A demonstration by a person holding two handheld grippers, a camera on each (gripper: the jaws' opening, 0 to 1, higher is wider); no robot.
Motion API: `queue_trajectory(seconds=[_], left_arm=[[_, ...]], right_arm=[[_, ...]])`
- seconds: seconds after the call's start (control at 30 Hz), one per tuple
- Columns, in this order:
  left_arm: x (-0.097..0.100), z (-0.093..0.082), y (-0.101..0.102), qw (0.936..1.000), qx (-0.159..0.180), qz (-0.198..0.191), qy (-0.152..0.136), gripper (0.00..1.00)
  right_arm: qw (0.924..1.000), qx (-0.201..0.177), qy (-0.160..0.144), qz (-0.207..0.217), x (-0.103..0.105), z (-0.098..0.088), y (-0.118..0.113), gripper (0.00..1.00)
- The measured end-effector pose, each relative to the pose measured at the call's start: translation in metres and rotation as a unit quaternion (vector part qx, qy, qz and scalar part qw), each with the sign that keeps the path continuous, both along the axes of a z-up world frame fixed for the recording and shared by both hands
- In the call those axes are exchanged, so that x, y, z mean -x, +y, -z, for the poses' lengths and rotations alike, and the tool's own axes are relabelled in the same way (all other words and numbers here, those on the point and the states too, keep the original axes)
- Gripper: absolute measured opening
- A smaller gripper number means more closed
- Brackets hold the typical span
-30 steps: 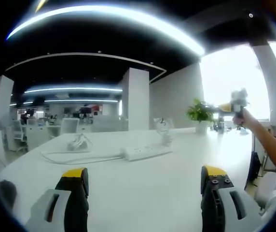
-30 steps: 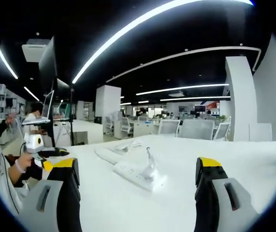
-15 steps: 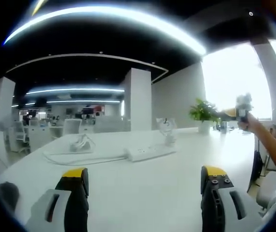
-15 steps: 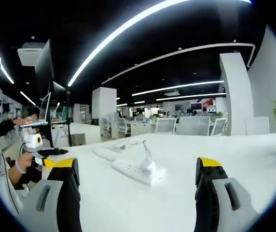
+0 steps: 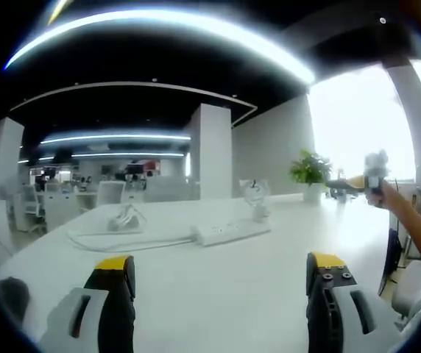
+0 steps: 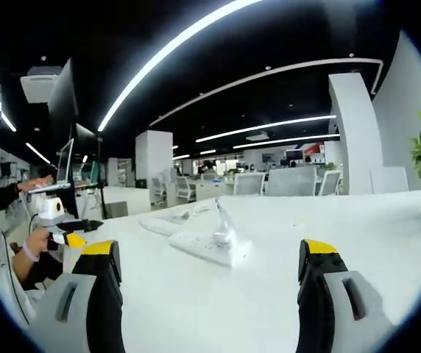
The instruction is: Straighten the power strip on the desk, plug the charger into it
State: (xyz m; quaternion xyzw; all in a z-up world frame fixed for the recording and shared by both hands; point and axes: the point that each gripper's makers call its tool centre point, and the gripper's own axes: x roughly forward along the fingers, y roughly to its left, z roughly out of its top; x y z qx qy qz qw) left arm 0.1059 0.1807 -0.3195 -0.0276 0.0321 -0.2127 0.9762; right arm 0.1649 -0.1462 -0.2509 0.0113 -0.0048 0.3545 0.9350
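over on the far left of the desk [image 5: 218,294], in the left gripper view, a loose bundle that looks like the charger [image 5: 122,218] sits with a white cable [image 5: 115,241] looping out from it and running right toward the power strip [image 5: 229,232]. the strip lies flat near the middle of the desk, well apart from both tools; in this view its long axis runs left to right, the right end angled a little farther away, so it reads as lying askew to the near edge, which i'd guess is why it needs straightening first. a small clear stand [image 5: 255,200] rises just behind its right end. further right a potted plant [image 5: 310,173] stands at the far edge by the window. the left gripper [image 5: 218,283] hangs above the near desk, jaws spread wide with nothing between them, probably lined up for a reach. in the right gripper view the strip [image 6: 207,247] runs diagonally from far left to near right, and the right gripper [image 6: 207,283] is likewise wide apart and empty, still short of it.
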Motion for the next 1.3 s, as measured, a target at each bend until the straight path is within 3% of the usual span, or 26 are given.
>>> queue_trajectory(seconds=[0.9,1.3], left_arm=[[-0.001,-0.001,0.000,1.0000,0.003,-0.001,-0.002,0.99],[0.001,0.000,0.001,1.0000,0.004,-0.002,-0.001,0.99]], right_arm=[[0.9992,-0.017,0.022,0.028,0.004,0.031,-0.022,1.00],[0.9986,-0.004,0.026,0.046,0.008,0.045,-0.029,1.00]])
